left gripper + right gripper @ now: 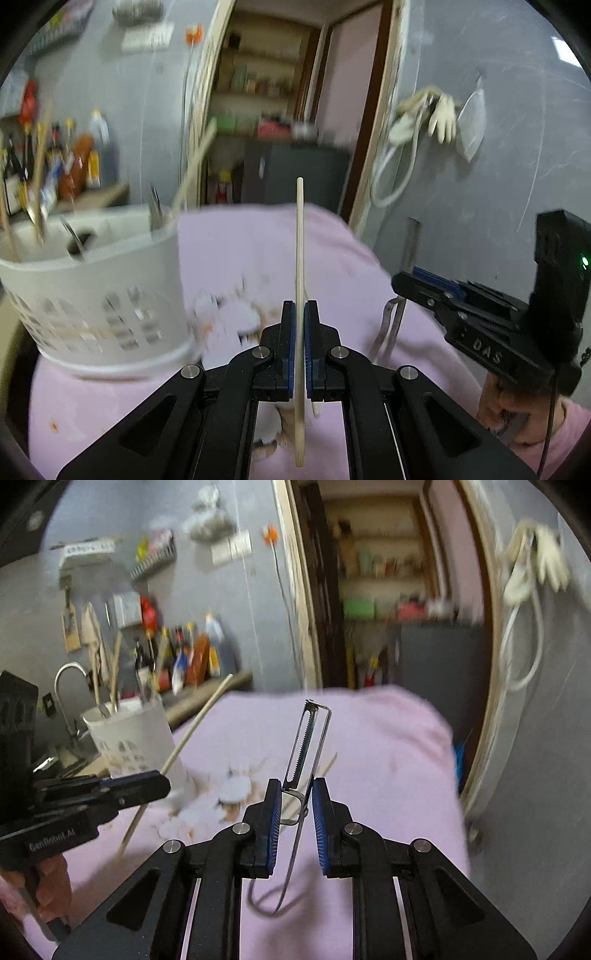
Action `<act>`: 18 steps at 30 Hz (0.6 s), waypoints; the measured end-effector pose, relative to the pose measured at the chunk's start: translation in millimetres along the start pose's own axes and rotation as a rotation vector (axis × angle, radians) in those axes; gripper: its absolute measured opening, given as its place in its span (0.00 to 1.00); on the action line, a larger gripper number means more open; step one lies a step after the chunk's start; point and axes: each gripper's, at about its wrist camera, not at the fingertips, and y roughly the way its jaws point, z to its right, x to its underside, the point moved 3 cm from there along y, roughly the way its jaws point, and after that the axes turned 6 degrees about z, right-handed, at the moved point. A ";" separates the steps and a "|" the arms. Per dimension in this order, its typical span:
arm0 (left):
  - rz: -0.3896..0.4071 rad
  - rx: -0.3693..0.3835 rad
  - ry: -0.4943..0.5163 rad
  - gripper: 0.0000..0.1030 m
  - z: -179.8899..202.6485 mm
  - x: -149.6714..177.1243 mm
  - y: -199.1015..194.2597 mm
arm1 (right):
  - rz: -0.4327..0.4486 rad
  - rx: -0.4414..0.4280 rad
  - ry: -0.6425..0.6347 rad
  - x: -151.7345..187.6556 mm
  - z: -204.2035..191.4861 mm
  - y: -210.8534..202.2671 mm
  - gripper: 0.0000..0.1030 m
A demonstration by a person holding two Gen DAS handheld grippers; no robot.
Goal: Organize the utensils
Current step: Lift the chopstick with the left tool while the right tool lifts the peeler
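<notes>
Left claw (299,343) pinches a long thin wooden chopstick (300,280) upright; right claw (294,825) grips a shiny metal peeler (304,755), both above the pink cloth (236,251). I judge both must next drop into the white plastic utensil basket (99,295), waiting left.

Dim, even indoor light; soft shadows. Heavy motion blur across background and white basket (99,295). Fisheye bending and black vignette at edges.
</notes>
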 end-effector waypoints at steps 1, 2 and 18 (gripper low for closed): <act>0.030 -0.004 0.003 0.02 0.7 -4.0 -4.6 | 0.031 0.009 -0.016 -3.3 -3.9 -5.7 0.14; 0.059 -0.006 0.002 0.02 0.7 -7.7 -7.4 | 0.068 0.018 -0.037 -8.3 -10.2 -10.5 0.14; 0.351 -0.112 -0.108 0.03 -72.6 -75.0 -79.6 | 0.333 -0.066 -0.168 -75.3 -87.0 -25.4 0.13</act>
